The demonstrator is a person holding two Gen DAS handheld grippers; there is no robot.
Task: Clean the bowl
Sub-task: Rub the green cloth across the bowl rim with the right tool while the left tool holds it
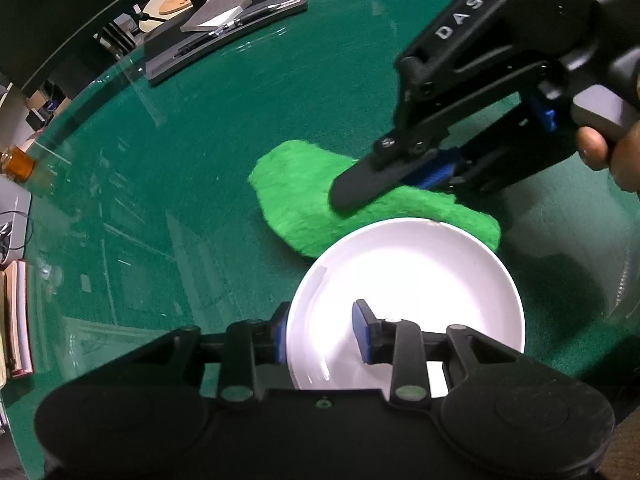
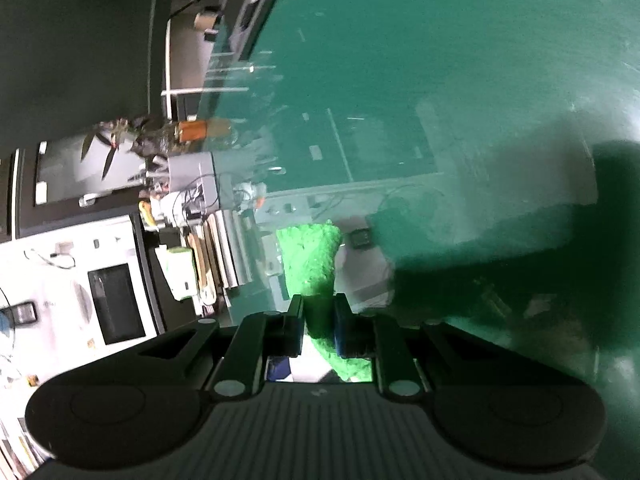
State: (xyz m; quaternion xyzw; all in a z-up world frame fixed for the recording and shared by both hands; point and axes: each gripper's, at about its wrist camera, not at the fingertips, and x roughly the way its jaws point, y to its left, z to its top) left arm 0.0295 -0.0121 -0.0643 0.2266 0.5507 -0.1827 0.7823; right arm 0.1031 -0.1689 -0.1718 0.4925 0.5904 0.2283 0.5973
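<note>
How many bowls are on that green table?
1. The white bowl sits on the green table beside the green cloth, its rim between the left gripper's jaws. Others may be hidden.

Glass-topped green table [image 1: 208, 152] with white bowl [image 1: 404, 292], green cloth [image 1: 296, 208], black monitor base [image 1: 224, 36].

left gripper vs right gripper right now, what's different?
The left gripper pinches the white bowl's rim, one pad inside, one outside; the right gripper clamps the green cloth. Left points steeply down at the green table; right is angled lower. Both are shut on something.
</note>
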